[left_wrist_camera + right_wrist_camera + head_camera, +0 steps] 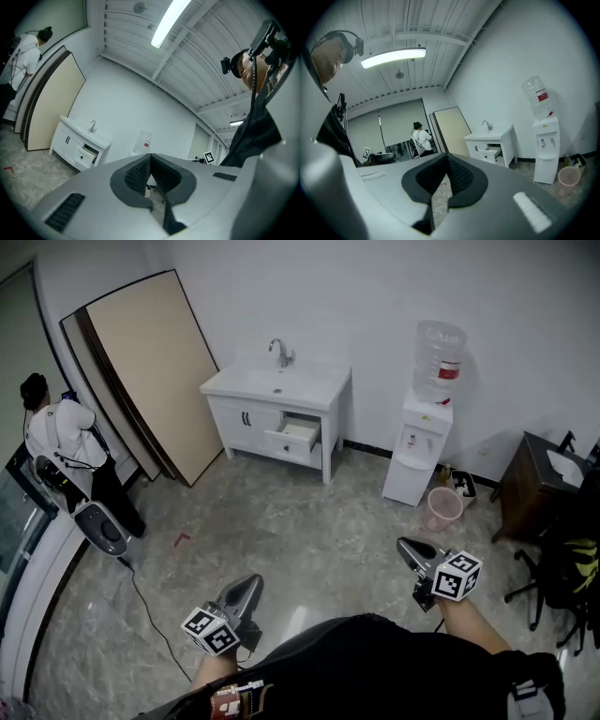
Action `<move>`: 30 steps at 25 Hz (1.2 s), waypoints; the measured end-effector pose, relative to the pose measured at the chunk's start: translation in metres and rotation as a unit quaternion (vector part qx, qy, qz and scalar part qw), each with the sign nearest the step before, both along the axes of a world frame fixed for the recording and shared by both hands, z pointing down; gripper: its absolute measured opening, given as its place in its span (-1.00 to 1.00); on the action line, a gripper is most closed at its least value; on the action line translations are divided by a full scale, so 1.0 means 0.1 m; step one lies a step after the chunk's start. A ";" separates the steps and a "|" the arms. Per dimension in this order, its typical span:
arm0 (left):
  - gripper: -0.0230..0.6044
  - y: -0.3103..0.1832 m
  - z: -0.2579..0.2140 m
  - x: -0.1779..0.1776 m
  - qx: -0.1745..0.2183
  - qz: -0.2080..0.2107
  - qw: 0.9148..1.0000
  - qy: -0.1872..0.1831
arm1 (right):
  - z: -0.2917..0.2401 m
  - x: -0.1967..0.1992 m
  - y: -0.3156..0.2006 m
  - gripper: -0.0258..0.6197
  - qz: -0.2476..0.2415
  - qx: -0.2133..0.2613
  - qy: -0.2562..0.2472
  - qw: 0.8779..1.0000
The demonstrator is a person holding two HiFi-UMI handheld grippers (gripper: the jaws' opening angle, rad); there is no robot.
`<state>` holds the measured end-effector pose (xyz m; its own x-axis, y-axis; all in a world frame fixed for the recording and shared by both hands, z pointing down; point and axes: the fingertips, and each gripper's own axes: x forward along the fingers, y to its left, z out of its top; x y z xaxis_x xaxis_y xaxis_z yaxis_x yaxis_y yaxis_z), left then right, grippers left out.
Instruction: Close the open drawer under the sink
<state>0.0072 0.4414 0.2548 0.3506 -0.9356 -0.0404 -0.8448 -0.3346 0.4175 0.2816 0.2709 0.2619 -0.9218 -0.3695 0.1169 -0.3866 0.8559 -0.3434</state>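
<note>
A white sink cabinet [277,413] stands against the far wall across the room, and its upper right drawer [296,435] is pulled out. Both grippers are held low and close to my body, far from the cabinet. My left gripper [251,585] is shut, with nothing between its jaws, and my right gripper [403,545] is also shut and empty. In the left gripper view the closed tips [150,157] point toward the cabinet, with the open drawer [87,154] small at the left. The right gripper view has the drawer [491,153] beyond its closed tips [444,157].
A water dispenser [419,442] and a pink bucket [442,509] stand right of the cabinet. Large boards [155,371] lean on the wall to its left. A person [66,442] stands at the far left. A dark desk [539,479] and a chair [562,568] are on the right.
</note>
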 end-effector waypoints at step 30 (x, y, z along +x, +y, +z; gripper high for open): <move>-0.92 -2.26 -0.12 0.81 0.001 -0.087 0.996 -0.015 | -0.02 0.40 -2.74 -0.92 -0.096 -0.001 -0.025 0.995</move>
<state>0.0884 0.2157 0.2423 0.1852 -0.9821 -0.0347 -0.9022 -0.1839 0.3902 0.3213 -0.0027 0.2596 -0.9801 -0.1856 0.0702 -0.1984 0.9117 -0.3599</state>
